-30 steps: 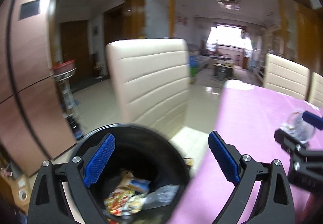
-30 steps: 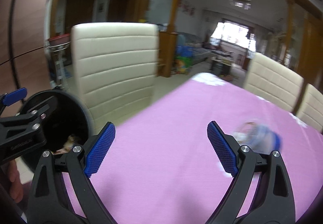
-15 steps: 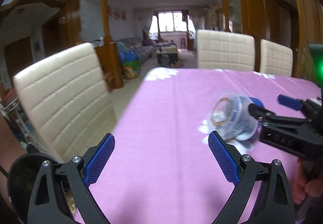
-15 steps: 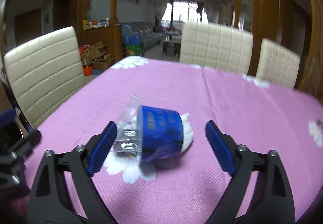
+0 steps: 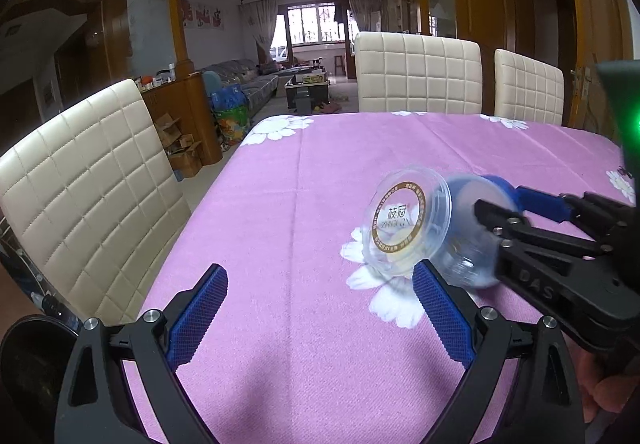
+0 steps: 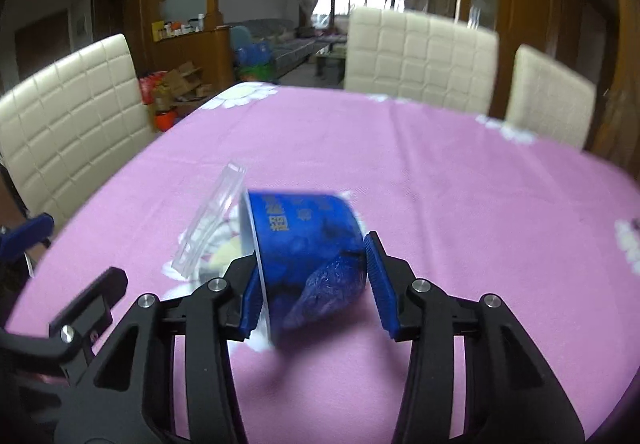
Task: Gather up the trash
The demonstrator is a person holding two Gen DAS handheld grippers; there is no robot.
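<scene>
R gripper (image 6: 312,280) jaws were seen closing, blue cup (image 6: 304,240) lying on its side btwn them, pads touching it. L gripper (image 5: 320,316) was held released, nothing btwn jaws; cup just beyond R pad.

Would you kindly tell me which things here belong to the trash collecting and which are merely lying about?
Job:
- blue cup, between the closing right claw
- clear lid
- black bin
- left claw, open

Lying about:
- chairs
- tablecloth
</scene>
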